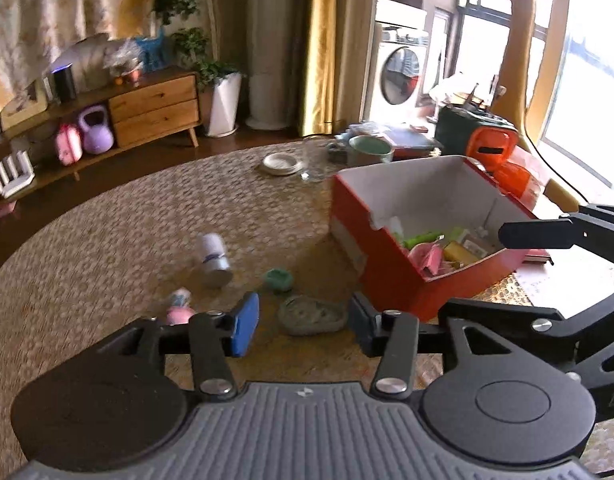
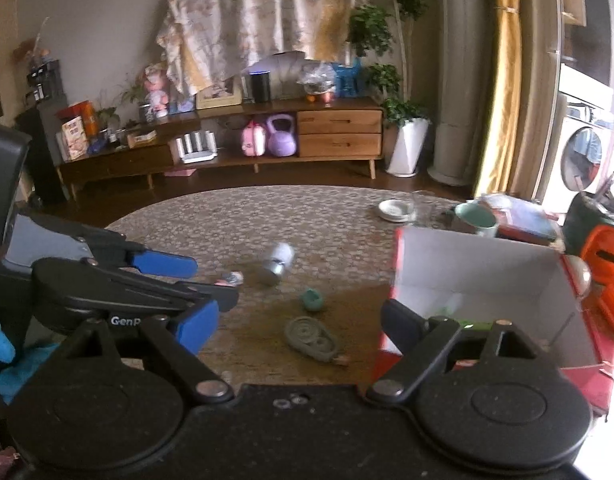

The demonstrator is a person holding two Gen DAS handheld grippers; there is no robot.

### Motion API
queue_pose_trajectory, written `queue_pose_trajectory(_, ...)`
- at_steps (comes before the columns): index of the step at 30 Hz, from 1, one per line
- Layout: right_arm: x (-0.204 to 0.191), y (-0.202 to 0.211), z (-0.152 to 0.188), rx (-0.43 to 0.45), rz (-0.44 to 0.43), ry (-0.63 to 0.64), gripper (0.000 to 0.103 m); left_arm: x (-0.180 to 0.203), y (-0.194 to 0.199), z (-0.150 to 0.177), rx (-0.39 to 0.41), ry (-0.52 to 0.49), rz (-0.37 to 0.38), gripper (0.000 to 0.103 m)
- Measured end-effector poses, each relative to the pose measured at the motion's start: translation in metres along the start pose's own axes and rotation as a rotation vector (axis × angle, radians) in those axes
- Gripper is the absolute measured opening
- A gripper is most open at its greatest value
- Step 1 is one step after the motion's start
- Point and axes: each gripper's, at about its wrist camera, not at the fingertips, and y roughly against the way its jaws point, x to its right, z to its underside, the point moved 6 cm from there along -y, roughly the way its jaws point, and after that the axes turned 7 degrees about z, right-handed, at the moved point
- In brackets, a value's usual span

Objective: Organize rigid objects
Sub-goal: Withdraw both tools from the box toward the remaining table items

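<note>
A red cardboard box [image 1: 387,276] with a white inside stands on the round patterned table and holds several small items. Left of it lie a white and silver can [image 1: 215,258], a small teal piece [image 1: 279,278], a grey-green oval piece [image 1: 311,316] and a pink toy [image 1: 179,308]. My left gripper [image 1: 303,324] hangs open above the oval piece with nothing between its pads. My right gripper [image 2: 301,330] is open too, empty, just left of the box [image 2: 467,268]. The right wrist view also shows the can [image 2: 277,264], teal piece [image 2: 311,299] and oval piece [image 2: 311,336].
At the table's far side stand stacked white plates [image 1: 281,163], a clear glass [image 1: 317,162], a teal bowl [image 1: 371,150] and books [image 1: 411,142]. An orange container [image 1: 495,148] sits behind the box. A wooden sideboard [image 2: 339,128] lines the wall.
</note>
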Motion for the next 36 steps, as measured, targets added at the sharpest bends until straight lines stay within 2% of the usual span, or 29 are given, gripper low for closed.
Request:
queue_pose_trajectory(4, -0.018, -0.006, 0.006, -0.010, -0.027, 0.015, 0.090, -0.023, 0.012, 0.016, 0.023, 0.016, -0.044, 0.069)
queue_pose_trajectory(9, -0.032, -0.020, 0.012, -0.042, -0.039, 0.034, 0.090, -0.050, 0.020, 0.033, 0.035, 0.055, -0.075, 0.073)
queue_pose_trajectory(11, -0.034, -0.026, 0.012, -0.051, -0.037, 0.035, 0.093, -0.060, 0.020, 0.038, 0.045, 0.073, -0.092, 0.083)
queue_pose_trajectory(19, -0.044, -0.057, 0.019, -0.082, -0.053, 0.093, 0.094, -0.095, 0.001, 0.048, 0.042, 0.132, -0.094, 0.088)
queue_pose_trajectory(21, -0.045, -0.067, 0.022, -0.089, -0.055, 0.106, 0.094, -0.102, -0.007, 0.048, 0.052, 0.158, -0.073, 0.094)
queue_pose_trajectory(22, -0.045, -0.074, 0.023, -0.095, -0.049, 0.112, 0.094, -0.106, -0.011, 0.047, 0.057, 0.170, -0.068, 0.101)
queue_pose_trajectory(23, -0.044, -0.082, 0.025, -0.104, -0.042, 0.116, 0.094, -0.110, -0.015, 0.048, 0.059, 0.178, -0.074, 0.103)
queue_pose_trajectory(36, -0.030, -0.176, 0.047, -0.214, 0.026, 0.211, 0.093, -0.148, -0.097, 0.052, -0.026, 0.273, -0.083, 0.103)
